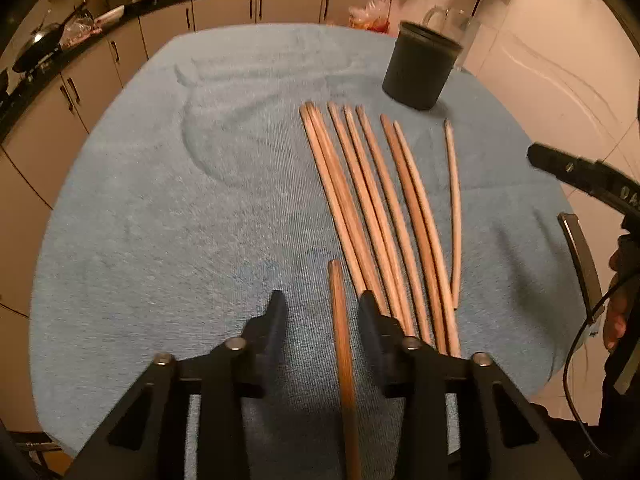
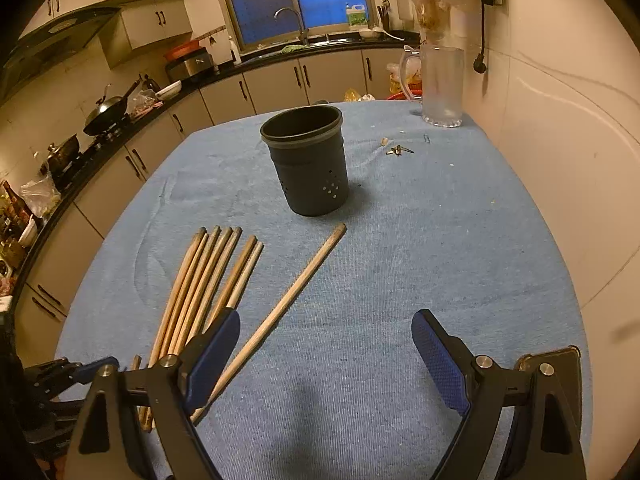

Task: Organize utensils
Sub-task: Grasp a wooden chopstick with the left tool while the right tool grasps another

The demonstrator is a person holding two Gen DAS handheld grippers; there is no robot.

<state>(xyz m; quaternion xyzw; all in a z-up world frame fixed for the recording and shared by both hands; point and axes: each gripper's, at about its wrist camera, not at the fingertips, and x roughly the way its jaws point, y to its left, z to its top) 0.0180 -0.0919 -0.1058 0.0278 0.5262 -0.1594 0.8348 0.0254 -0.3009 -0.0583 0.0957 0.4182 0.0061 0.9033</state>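
Note:
Several wooden chopsticks lie side by side on the blue cloth; they also show in the right wrist view. A dark holder cup stands upright beyond them, also in the right wrist view. My left gripper is open, its jaws on either side of one chopstick that lies apart from the row. One lone chopstick lies slanted right of the bundle. My right gripper is open and empty above the cloth, and shows at the right edge of the left wrist view.
A clear plastic jug stands at the far right corner of the table by the wall. Small bits lie on the cloth near it. Kitchen counters with pans run along the left and back.

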